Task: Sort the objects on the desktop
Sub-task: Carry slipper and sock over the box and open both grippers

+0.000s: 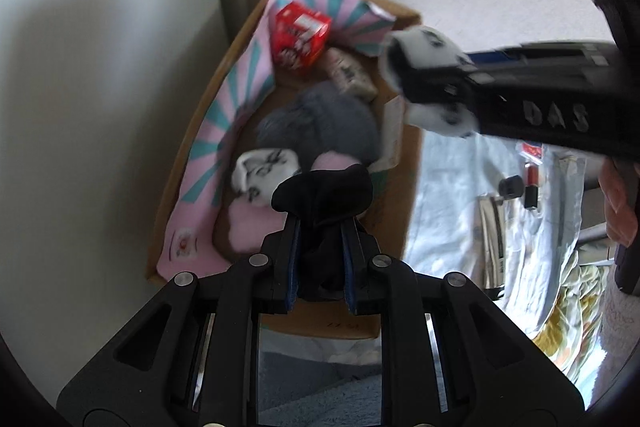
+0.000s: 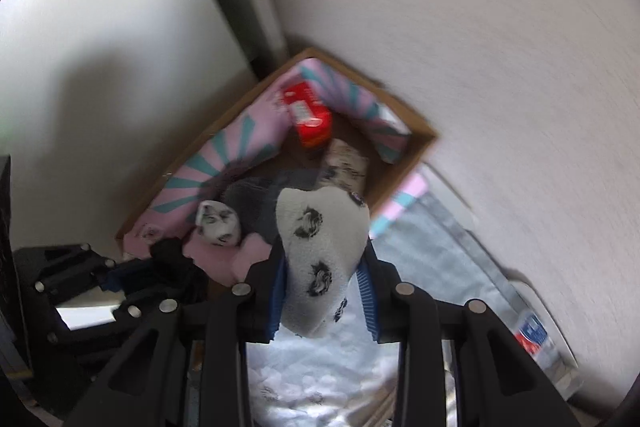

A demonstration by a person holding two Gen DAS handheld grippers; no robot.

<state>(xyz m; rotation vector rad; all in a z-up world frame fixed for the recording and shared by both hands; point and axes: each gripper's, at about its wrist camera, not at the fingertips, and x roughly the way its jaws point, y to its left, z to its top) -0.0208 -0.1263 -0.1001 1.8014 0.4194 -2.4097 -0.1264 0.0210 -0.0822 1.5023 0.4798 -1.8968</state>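
White wall corner behind. Left hand-held gripper clamps black sock; right hand-held gripper clamps white patterned sock, both over cardboard box. Risk: sock snags on pads at release, lands outside box.

Cardboard box: matt brown, paper liner pink/teal. Red carton: glossy. Black sock: matt knit cloth. White patterned sock: soft knit. Grey fluffy item: fuzzy. Left hand-held gripper: matt black plastic, bright metal pins.
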